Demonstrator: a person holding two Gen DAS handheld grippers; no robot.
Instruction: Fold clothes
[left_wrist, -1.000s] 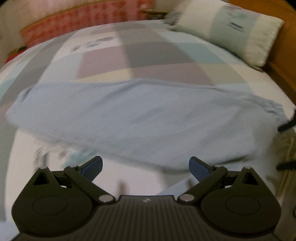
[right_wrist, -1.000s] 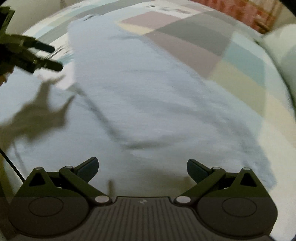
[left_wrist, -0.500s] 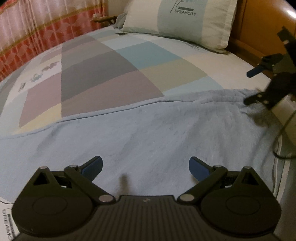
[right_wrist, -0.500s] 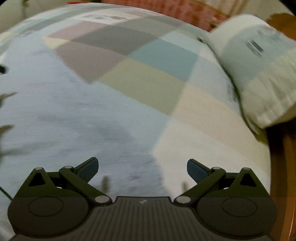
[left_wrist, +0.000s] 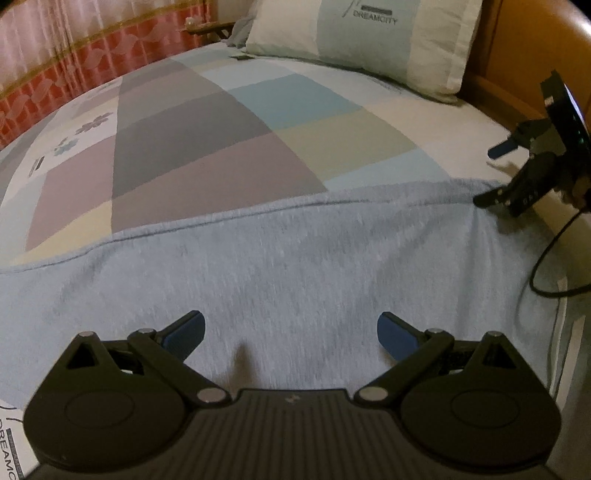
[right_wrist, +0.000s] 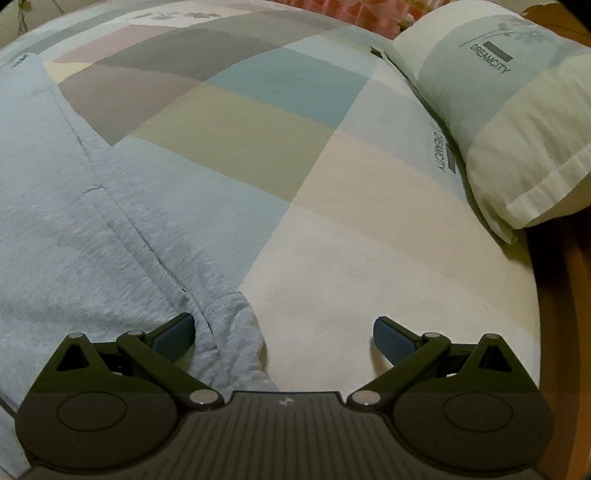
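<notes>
Where pillow (right_wrist: 517, 110) reads DREAMCITY, garment (left_wrist: 295, 266) flat

Dim, warm yellowish indoor light. Strong fisheye bending, dark vignette at corners. Slight motion blur across left view; right view sharper. Short soft shadows under gripper fingers (left_wrist: 186, 331).

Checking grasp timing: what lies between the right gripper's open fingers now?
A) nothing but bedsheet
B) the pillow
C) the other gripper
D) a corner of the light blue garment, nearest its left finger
D: the garment corner lies inside the open right gripper, beside its left finger.
</notes>
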